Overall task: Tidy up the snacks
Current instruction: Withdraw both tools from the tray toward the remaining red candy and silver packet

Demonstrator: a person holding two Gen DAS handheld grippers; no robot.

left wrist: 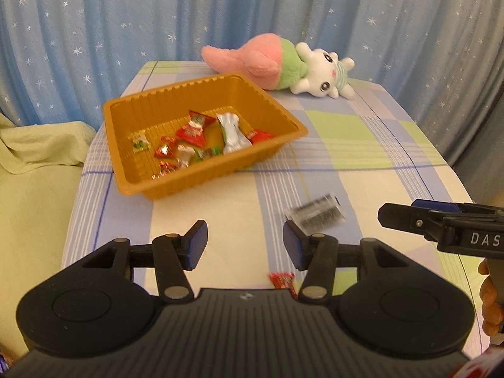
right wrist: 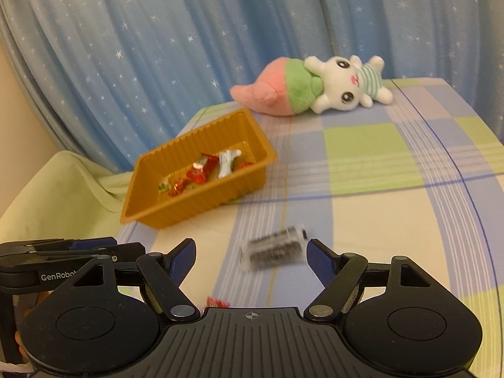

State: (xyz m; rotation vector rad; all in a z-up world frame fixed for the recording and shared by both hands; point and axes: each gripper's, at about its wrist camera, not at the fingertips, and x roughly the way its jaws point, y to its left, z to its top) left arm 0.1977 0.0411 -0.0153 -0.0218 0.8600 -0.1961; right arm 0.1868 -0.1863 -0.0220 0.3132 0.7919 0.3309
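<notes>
Two empty, open claws, left claw, right claw, dark snack packet lying just ahead

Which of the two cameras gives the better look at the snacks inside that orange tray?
The left wrist view. It looks down into the orange tray, so the wrapped snacks lie spread out and separable. In the right wrist view the tray sits farther off and its near wall hides part of the snacks.

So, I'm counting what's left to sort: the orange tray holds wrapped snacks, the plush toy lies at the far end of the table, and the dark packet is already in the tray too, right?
Not quite. The dark packet lies on the checked cloth, outside the orange tray, just ahead of the open right gripper, as the right wrist view shows. The tray does hold wrapped snacks, and the plush toy lies at the far end.
</notes>
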